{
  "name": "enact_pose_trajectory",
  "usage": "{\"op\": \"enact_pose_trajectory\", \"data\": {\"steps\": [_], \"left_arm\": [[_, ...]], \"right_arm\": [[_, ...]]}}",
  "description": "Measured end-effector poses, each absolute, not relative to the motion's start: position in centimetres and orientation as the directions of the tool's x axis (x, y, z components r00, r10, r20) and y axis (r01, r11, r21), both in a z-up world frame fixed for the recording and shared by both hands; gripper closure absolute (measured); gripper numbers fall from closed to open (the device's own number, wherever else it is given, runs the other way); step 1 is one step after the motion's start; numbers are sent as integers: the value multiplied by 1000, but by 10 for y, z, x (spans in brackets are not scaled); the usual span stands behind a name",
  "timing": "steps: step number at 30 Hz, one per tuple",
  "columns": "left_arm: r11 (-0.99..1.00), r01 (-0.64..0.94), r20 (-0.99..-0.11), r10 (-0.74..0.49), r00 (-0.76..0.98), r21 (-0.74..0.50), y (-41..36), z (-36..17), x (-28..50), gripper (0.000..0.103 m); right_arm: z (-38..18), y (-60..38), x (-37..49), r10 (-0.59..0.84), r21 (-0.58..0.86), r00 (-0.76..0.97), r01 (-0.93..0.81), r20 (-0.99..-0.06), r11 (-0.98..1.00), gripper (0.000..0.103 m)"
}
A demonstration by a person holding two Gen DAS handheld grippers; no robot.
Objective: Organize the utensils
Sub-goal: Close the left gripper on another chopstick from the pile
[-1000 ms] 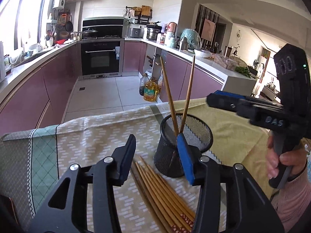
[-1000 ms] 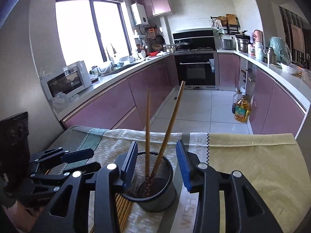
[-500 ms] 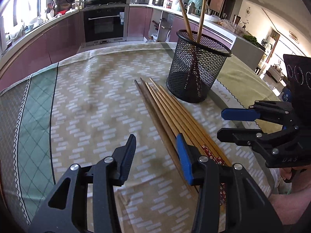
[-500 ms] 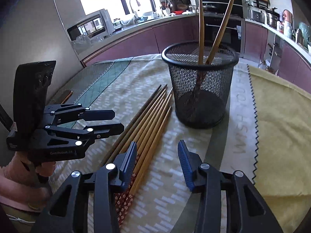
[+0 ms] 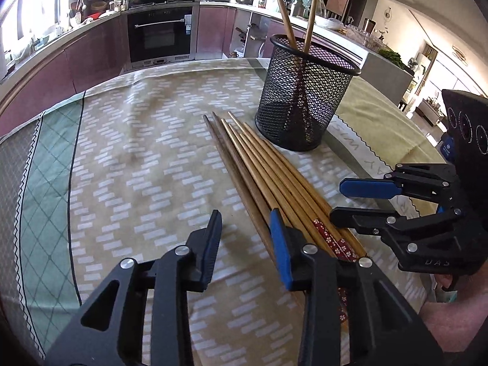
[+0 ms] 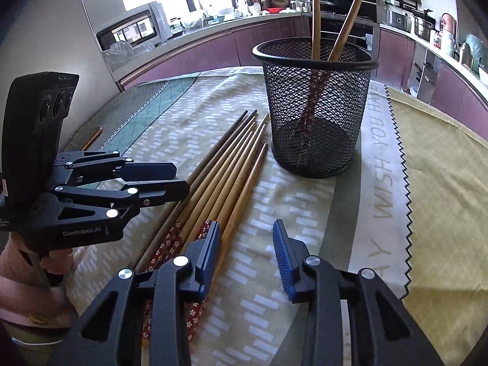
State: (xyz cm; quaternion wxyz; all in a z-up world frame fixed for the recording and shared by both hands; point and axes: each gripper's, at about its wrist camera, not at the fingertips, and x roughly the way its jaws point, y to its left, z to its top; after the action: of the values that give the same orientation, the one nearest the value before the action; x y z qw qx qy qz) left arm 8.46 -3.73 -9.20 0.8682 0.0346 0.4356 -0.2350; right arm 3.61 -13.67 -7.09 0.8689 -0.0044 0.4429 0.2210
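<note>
Several wooden chopsticks (image 5: 265,167) lie side by side on the tablecloth, some with red flowered ends; they also show in the right wrist view (image 6: 225,180). A black mesh holder (image 5: 305,97) stands upright just behind them with two chopsticks (image 5: 292,15) in it, also seen in the right wrist view (image 6: 317,106). My left gripper (image 5: 245,238) is open and empty, low over the near ends of the chopsticks. My right gripper (image 6: 245,244) is open and empty, just right of the bundle's near ends. Each gripper appears in the other's view (image 5: 360,201) (image 6: 180,180).
The table carries a patterned beige and green cloth (image 5: 122,152) and a yellow-green cloth (image 6: 442,183) on the right with printed lettering. Kitchen counters, an oven (image 5: 161,33) and a microwave (image 6: 131,33) stand beyond the table's far edge.
Both grippers have come down from above the holder and pulled back to the near ends of the loose chopsticks. Both stay open. The two chopsticks remain in the holder.
</note>
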Motion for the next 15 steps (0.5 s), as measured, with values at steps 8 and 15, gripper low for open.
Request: {"op": "enact_pose_trajectory", "data": {"steps": [8, 15], "left_arm": [[888, 431, -774, -384, 503, -161, -31, -93, 85, 72], [903, 412, -785, -340, 517, -119, -41, -92, 93, 73]], "right_arm": [[-70, -132, 38, 335, 137, 518, -382, -787, 914, 77], [-70, -123, 43, 300, 94, 539, -377, -787, 922, 80]]}}
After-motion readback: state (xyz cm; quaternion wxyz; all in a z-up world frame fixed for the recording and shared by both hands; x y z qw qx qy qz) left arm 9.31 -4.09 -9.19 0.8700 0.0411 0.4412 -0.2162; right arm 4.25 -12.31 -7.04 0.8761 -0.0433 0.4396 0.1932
